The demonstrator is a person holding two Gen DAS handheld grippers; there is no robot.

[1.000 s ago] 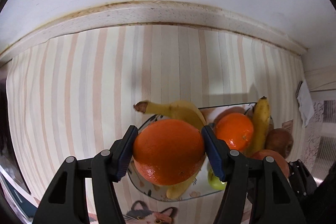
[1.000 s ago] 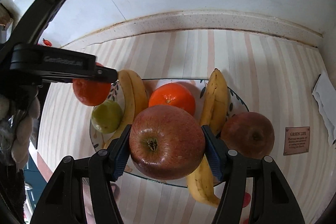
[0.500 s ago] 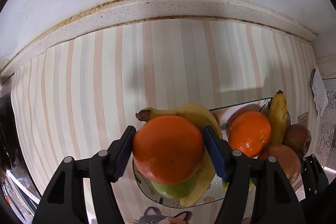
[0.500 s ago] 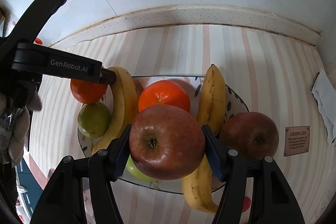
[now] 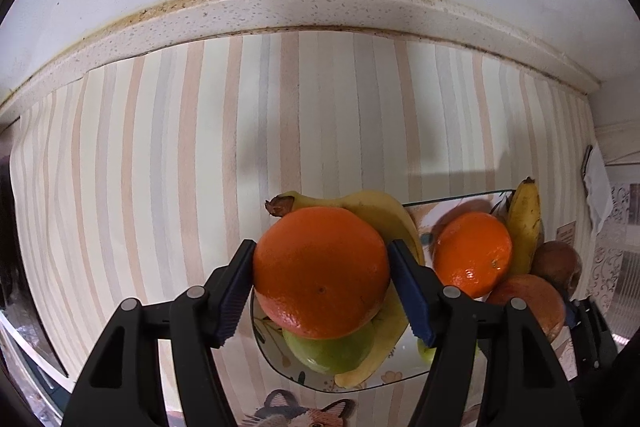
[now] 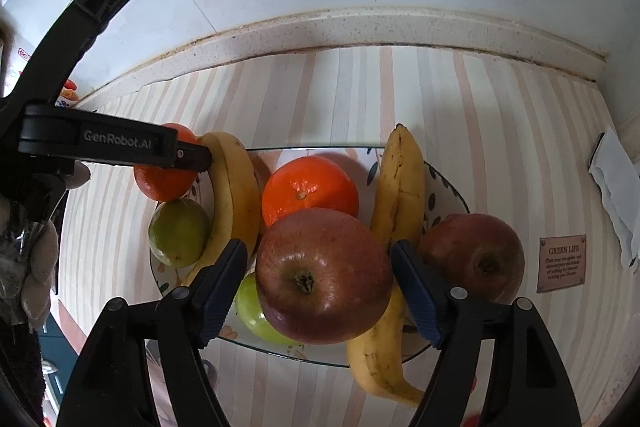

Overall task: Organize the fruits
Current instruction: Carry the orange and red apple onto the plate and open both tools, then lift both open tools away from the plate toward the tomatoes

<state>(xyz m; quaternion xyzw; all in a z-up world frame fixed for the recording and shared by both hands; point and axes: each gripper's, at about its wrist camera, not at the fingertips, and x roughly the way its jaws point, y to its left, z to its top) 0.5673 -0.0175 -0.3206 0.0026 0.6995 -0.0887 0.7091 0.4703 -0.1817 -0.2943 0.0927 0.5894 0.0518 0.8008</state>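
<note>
My left gripper [image 5: 321, 247] is shut on a large orange [image 5: 320, 271], which rests on top of a green apple [image 5: 332, 351] at the left end of the glass fruit bowl [image 5: 452, 203]. In the right wrist view that same orange [image 6: 160, 183] shows beside a banana [image 6: 234, 187]. My right gripper [image 6: 319, 247] stands around a red apple [image 6: 324, 275] and its jaws are opening. A gap shows at the left pad, and the apple lies on the fruit in the bowl [image 6: 440, 187].
The bowl also holds an orange [image 6: 310, 189], a second banana [image 6: 400, 187], another red apple [image 6: 474, 259] and a green apple [image 6: 256, 311]. A white cloth [image 6: 616, 187] and a brown label [image 6: 562, 263] lie to the right. The speckled ledge and wall run behind.
The right jaws have spread away from the red apple, which stays in place. The left gripper has shifted a little, so its orange is now over the green apple.
</note>
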